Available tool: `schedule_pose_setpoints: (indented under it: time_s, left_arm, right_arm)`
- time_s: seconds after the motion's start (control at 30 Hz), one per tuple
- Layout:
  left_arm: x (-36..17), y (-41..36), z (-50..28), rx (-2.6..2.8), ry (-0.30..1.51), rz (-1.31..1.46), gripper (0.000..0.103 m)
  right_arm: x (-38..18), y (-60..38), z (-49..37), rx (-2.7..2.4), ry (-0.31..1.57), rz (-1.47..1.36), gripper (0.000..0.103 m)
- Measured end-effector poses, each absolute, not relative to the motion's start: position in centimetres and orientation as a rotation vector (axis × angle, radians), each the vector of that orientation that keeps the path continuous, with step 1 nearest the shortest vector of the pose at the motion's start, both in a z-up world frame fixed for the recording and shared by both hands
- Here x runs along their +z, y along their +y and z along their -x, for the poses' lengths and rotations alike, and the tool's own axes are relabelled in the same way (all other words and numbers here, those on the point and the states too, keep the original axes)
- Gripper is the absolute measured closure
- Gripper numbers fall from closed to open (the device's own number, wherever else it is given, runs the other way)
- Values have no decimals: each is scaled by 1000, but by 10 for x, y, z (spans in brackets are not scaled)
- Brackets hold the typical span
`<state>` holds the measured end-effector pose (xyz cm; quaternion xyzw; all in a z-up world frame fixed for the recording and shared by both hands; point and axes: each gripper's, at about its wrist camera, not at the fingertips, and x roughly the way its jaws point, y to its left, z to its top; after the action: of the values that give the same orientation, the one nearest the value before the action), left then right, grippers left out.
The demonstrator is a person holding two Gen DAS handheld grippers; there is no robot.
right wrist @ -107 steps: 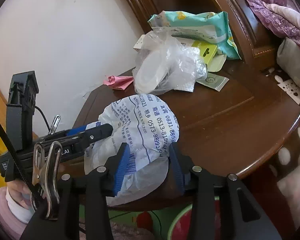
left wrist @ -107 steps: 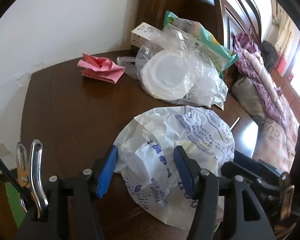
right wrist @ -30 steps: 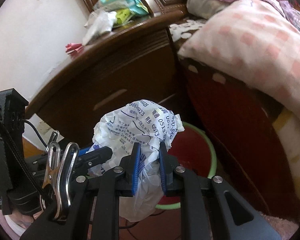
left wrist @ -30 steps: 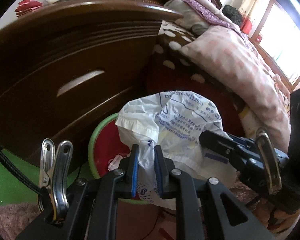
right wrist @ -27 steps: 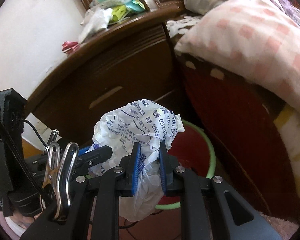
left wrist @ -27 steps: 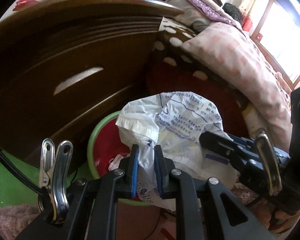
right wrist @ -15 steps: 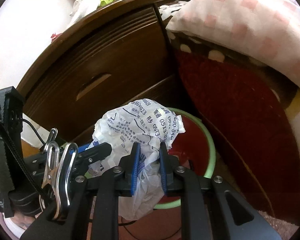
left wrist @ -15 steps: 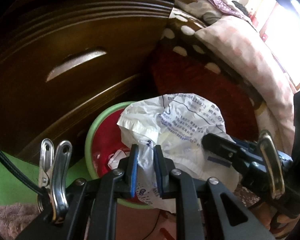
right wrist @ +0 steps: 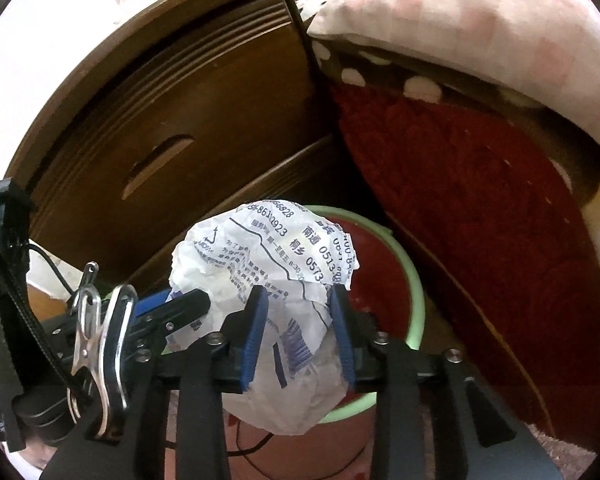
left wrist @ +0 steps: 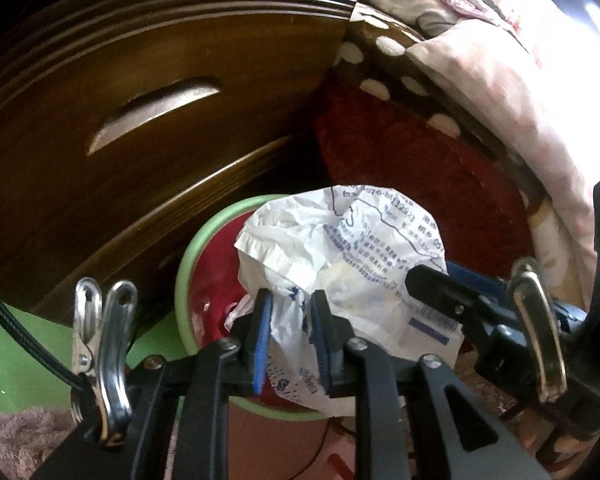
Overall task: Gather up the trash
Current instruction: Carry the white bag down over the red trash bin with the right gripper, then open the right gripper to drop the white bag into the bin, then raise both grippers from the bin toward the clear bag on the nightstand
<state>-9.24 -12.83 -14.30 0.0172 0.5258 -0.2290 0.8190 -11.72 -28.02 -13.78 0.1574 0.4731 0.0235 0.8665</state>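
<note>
A crumpled white plastic bag (left wrist: pixel 340 248) (right wrist: pixel 260 248) with blue print hangs over a green-rimmed red bin (left wrist: pixel 204 240) (right wrist: pixel 414 280) on the floor. My left gripper (left wrist: pixel 291 308) has a thin twist of the bag's edge between its blue pads. Its jaws are opening, and a narrow gap shows beside the twist. My right gripper (right wrist: pixel 298 304) straddles a thicker bunch of the bag. Its jaws are opening too, with both pads still against the plastic. Each gripper's black finger shows in the other's view, touching the bag's side.
A dark wooden nightstand with a drawer (left wrist: pixel 140 120) (right wrist: pixel 160 140) stands right behind the bin. The bed's red side (right wrist: pixel 480 200) and pink quilt (left wrist: pixel 500 80) close in on the right. A green mat (left wrist: pixel 20 352) and a black cable lie on the floor at left.
Both grippers sank with the bag from beside the nightstand top to just above the bin. Both pairs of pads have spread apart, the right ones more widely.
</note>
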Motion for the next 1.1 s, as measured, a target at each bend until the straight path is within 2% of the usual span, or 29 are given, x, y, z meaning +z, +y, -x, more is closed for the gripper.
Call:
schedule_pose_setpoints:
  time_s: [0.2,0.3,1.1]
  left_arm:
    - [-141,-128,95,-473,1107,-50,66]
    - [-141,-126,96,-468,1109,-51,66]
    - [-94,-103,112,-431,1042,-18,66]
  right_arm:
    - [-140,-280,117,64,986,-352,66]
    - [-140,-280,117,73,984,-351,61]
    - [-105,-274,147,100,885,-288,61]
